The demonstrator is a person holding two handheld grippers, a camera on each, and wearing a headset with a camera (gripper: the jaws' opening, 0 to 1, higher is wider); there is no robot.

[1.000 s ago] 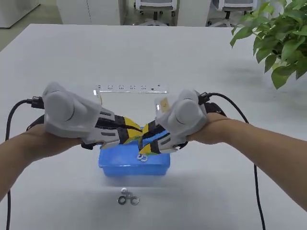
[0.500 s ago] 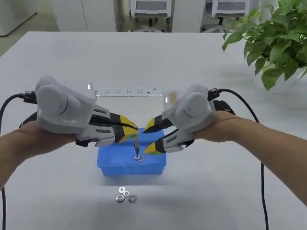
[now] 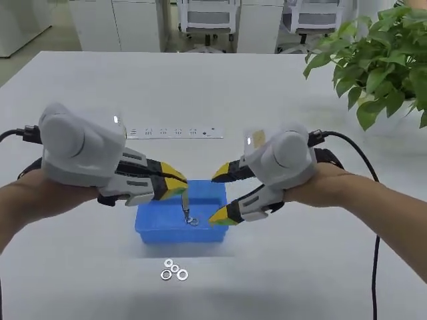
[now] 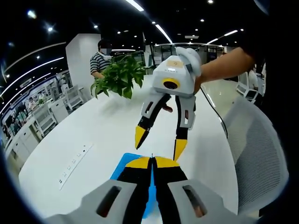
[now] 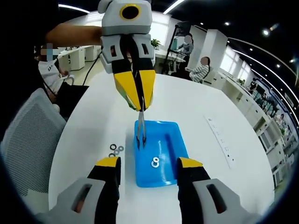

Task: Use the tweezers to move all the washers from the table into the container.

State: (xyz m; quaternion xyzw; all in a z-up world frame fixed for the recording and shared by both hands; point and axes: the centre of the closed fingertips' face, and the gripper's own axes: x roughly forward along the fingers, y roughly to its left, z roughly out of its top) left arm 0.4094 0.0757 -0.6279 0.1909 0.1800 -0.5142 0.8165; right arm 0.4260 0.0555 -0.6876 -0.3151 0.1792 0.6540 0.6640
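Observation:
The blue container [image 3: 208, 195] sits on the white table between my two grippers. My left gripper [image 3: 179, 185] is shut on the thin tweezers [image 3: 185, 205], which point down into the container. One washer [image 3: 193, 221] lies inside, close to the tweezers' tips. Three washers [image 3: 173, 271] lie together on the table in front of the container. My right gripper [image 3: 221, 196] hangs open over the container's right end, holding nothing. In the right gripper view the left gripper [image 5: 141, 105] holds the tweezers [image 5: 141, 128] above the container [image 5: 161, 140], beside the inside washer [image 5: 155, 162] and the table washers [image 5: 115, 150].
A white power strip [image 3: 175, 133] lies behind the container. A leafy plant [image 3: 373, 60] stands at the back right. Cables [image 3: 363, 193] trail from both grippers. Office chairs [image 3: 203, 17] stand past the far edge. Bare table [image 3: 300, 280] lies around the front washers.
My right gripper has drawn back to the right, away from the left gripper and the tweezers. The left gripper still holds the tweezers over the container. The head camera has shifted.

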